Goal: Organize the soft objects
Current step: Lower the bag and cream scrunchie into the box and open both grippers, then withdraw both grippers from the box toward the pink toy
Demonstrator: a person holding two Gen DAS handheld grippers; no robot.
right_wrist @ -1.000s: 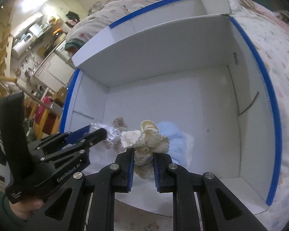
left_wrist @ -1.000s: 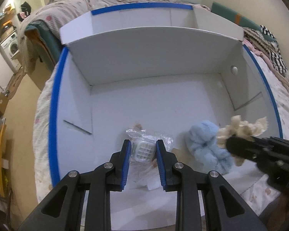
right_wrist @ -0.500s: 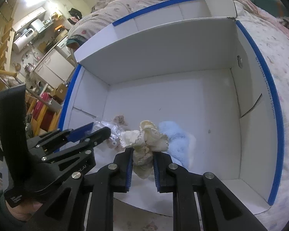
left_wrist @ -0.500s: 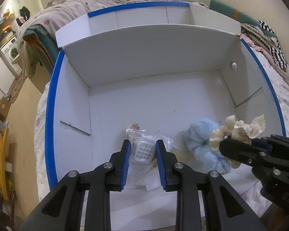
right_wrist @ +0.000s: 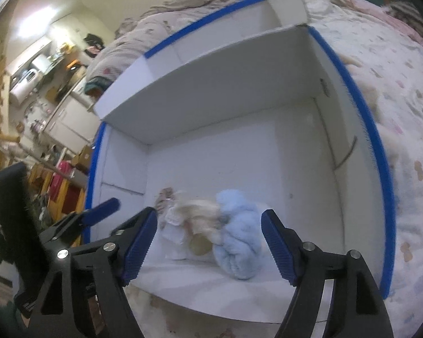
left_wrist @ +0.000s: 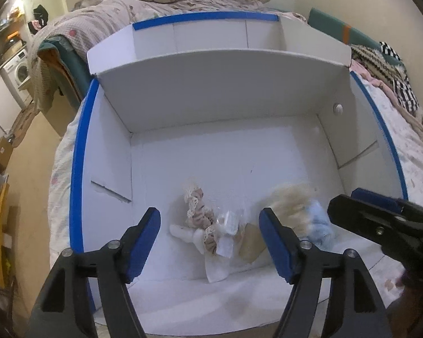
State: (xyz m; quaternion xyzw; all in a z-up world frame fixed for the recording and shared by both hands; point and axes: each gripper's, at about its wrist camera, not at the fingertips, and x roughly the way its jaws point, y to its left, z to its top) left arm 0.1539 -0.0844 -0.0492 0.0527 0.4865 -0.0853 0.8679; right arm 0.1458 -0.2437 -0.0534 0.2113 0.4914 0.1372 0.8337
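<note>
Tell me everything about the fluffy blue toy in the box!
The fluffy blue toy looks like soft, pale blue plush, bunched into a lumpy heap. It lies on the floor of the white box, near the front edge. A blurry cream frilly thing leans against its left side. No tongs touch it.

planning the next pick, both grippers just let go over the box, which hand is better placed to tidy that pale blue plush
Right, probably. The right gripper has just opened, and the pale blue plush toy lies in the white box between its fingers. The left gripper, also just opened, frames the clear plastic packet instead.
</note>
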